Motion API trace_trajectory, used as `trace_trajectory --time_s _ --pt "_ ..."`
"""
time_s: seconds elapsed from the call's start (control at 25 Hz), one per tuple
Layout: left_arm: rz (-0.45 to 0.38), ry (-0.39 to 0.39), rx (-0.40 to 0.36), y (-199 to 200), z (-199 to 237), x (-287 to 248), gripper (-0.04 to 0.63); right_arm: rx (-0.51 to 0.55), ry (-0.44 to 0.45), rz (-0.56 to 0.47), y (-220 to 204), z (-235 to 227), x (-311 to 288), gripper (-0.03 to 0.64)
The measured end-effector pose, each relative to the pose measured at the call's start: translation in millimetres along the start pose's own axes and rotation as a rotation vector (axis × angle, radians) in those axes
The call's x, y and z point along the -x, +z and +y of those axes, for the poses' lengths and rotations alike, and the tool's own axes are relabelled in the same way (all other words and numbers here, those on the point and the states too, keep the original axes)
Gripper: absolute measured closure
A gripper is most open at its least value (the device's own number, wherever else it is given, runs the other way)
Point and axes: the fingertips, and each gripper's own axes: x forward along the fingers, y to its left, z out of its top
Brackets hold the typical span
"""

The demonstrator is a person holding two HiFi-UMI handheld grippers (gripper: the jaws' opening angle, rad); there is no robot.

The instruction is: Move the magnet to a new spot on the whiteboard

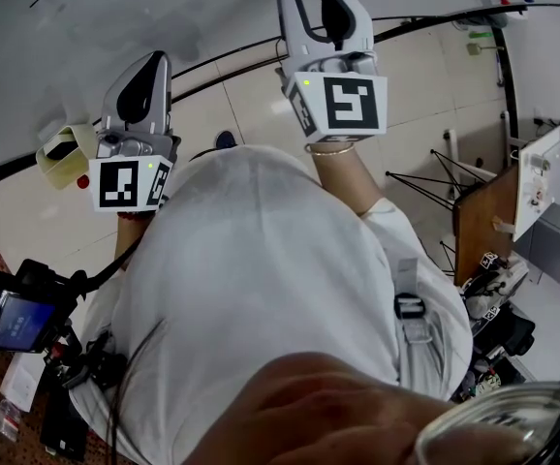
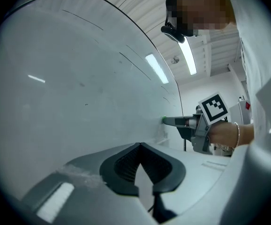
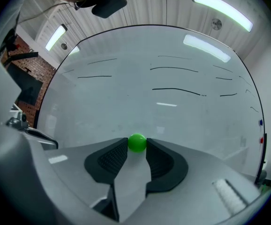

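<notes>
Two grippers are raised in front of the person's white shirt [image 1: 261, 289], both reaching toward the whiteboard [image 3: 173, 116] beyond. Nearer, on the left, the left gripper [image 2: 139, 145] has its jaws closed together with nothing between them. It points at bare board and takes no part.

Farther and to the right, the right gripper [image 3: 136, 152] pinches the green magnet [image 3: 137, 142] at its very tips. The ball sits at the ends of the pads and seems to touch the board.

That shallow grip is the main risk, as I judge it. A round magnet held so near the tips could squirt out if dragged sideways against the board's pull, or fall if lifted clear. Sliding it could also smear the black marker lines [image 3: 177, 90] farther along the board. Opening the jaws before the magnet seats would lose it too.
</notes>
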Motion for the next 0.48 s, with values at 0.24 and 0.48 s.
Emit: trace_trajectory --time_s 0.24,0.48 --pt "0.0 0.006 0.001 1 2 -2 0.589 0.008 -0.002 -0.005 1 -3 -3 0.484" --pt "0.005 0.015 -0.005 -1 5 -2 0.589 0.007 0.04 0.005 -6 5 -13 0.414"
